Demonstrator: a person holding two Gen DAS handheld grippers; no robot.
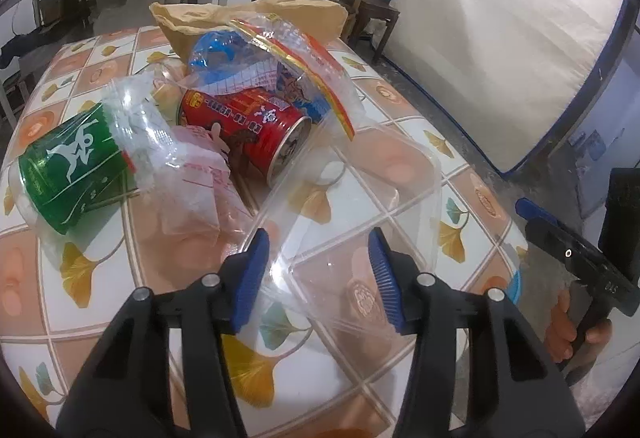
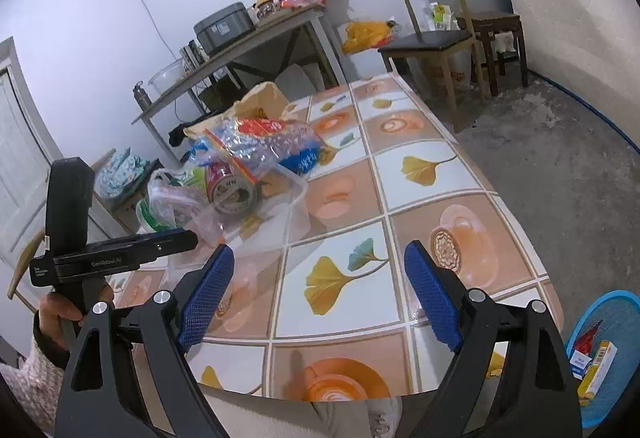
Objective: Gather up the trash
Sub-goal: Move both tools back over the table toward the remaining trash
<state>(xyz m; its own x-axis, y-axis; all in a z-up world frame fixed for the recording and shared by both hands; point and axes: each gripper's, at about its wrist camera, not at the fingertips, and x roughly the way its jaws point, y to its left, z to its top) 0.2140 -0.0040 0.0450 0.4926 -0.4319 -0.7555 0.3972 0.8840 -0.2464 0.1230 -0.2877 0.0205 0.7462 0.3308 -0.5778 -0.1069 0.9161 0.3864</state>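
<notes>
A pile of trash lies on the tiled table [image 1: 460, 198]: a red can [image 1: 256, 130] on its side, a green cup [image 1: 68, 162] in clear wrap, a clear printed bag [image 1: 288, 58], a brown paper bag [image 1: 248, 14] behind, and a clear plastic container [image 1: 360, 222] in front. My left gripper [image 1: 316, 270] is open, its blue pads on either side of the container's near corner, not closed on it. My right gripper [image 2: 320, 298] is open and empty over the table's near edge. The pile shows in the right wrist view with the red can [image 2: 232, 190] facing me.
A blue bin [image 2: 608, 354] with small boxes stands on the floor at the lower right. A wooden chair [image 2: 432, 38] and stool [image 2: 496, 34] stand beyond the table. A cluttered side table [image 2: 240, 50] lines the wall. A mattress [image 1: 500, 38] leans at right.
</notes>
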